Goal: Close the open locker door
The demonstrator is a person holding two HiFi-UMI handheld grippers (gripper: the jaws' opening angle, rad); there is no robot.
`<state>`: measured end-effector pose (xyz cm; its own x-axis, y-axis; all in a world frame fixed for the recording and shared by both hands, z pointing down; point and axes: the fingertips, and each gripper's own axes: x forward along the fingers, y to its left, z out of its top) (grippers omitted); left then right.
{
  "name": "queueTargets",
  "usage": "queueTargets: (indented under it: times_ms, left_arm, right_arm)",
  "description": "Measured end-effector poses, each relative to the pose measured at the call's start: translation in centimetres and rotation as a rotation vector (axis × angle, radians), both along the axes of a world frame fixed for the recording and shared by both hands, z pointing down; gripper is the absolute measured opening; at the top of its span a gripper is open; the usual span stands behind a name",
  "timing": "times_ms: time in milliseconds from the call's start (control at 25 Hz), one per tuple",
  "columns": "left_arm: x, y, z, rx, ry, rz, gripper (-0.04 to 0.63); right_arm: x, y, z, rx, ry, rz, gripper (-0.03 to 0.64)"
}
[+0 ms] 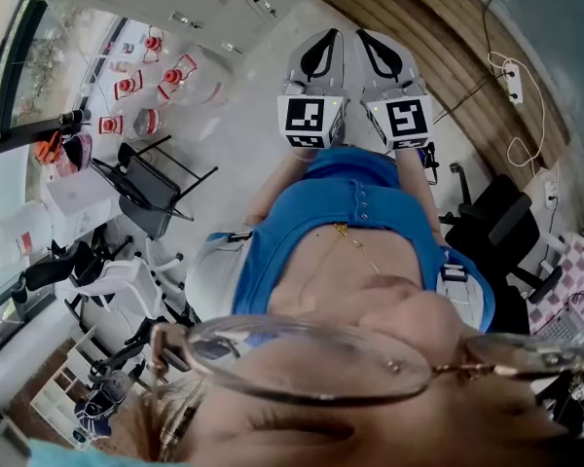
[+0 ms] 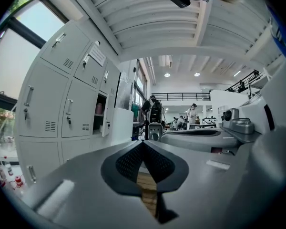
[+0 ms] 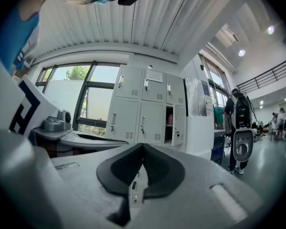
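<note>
Locker door [image 3: 179, 125] ajar in gripper views, head view frames right claw [image 1: 378, 52]

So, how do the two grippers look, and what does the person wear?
The left gripper and the right gripper both have smooth, light grey shells and black, rounded fingers. Each carries a cube with black-and-white square markers. The person wears a blue top with small buttons.

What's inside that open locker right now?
Inside the open locker, a pink object stands on a shelf. Its kind is too small to tell, and the swung-out door hides part of the interior.
</note>
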<state>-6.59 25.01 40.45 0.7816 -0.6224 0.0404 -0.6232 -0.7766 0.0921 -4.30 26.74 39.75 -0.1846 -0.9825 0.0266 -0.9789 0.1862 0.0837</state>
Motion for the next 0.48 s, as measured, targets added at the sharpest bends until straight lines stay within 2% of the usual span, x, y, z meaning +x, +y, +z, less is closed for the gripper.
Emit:
queueTargets:
  times_ms: [240, 480]
  left_arm:
    - [1.4, -8.7, -0.3, 0.011, 0.003, 0.043, 0.0]
    - [2.2, -14.5, -0.4, 0.025, -0.001, 0.069, 0.0]
  right_arm:
    - [0.8, -8.8, -0.4, 0.01, 0.017, 0.018, 0.002]
    - [1.5, -14.6, -0.4, 0.018, -0.001, 0.04, 0.002]
